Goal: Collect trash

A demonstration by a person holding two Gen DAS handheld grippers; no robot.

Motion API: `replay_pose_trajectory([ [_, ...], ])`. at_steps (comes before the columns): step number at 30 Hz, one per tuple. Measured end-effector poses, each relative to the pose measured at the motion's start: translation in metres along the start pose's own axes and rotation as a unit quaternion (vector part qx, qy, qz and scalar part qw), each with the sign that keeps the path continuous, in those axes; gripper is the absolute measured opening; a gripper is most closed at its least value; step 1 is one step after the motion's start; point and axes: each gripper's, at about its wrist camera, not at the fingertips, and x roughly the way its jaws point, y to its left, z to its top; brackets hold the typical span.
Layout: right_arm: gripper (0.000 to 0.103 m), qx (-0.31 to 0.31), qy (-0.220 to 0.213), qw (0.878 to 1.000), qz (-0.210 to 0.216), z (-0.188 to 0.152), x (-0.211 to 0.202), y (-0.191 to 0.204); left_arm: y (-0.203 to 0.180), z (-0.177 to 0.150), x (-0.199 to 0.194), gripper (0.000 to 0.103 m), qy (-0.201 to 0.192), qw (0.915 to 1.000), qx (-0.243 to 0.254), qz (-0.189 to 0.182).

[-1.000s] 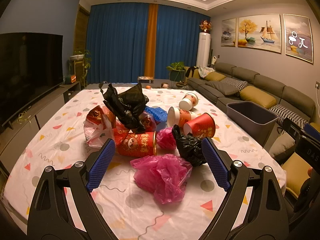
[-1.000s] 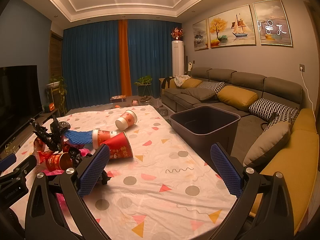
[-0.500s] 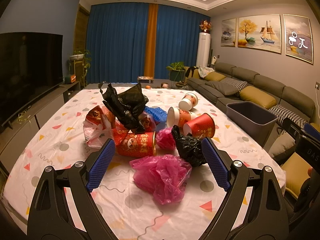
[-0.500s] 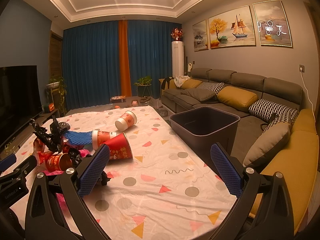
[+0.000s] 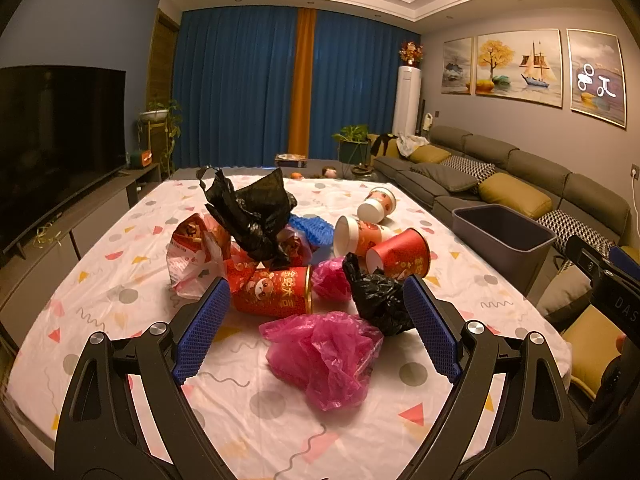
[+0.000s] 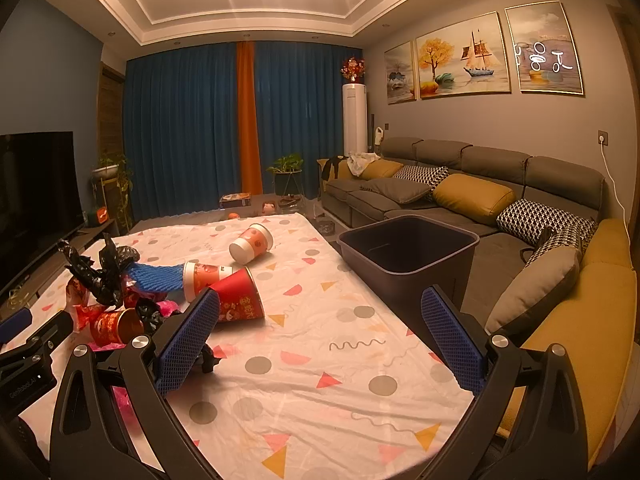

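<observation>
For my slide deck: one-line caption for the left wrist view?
Open left hand-held gripper hovers over crumpled pink plastic bag amid red paper cups and black bags on a patterned tablecloth.

Pink bag [image 5: 324, 354], black bag [image 5: 378, 300], red cup [image 5: 400, 256], confetti-patterned white tablecloth [image 5: 120, 280].

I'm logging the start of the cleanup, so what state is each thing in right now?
Left gripper: open, empty.
Right gripper: open, empty.
Bin: upright, looks empty, beside the table.
Pink bag: crumpled on the cloth.
Small black bag: crumpled.
Large black bag: crumpled, atop the pile.
Red cup: on its side.
Red can: on its side.
White-rimmed cups: two, tipped over.
TV: off.
Curtains: drawn.
</observation>
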Motion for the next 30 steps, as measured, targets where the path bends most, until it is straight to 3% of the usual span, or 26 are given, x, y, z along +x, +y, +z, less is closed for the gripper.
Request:
replay_pose_trajectory([
  [30, 0.098, 0.002, 0.000, 1.000, 0.002, -0.0011, 0.0020, 0.0000, 0.0012, 0.0016, 0.0023, 0.087, -0.003, 1.0000, -0.005, 0.000],
])
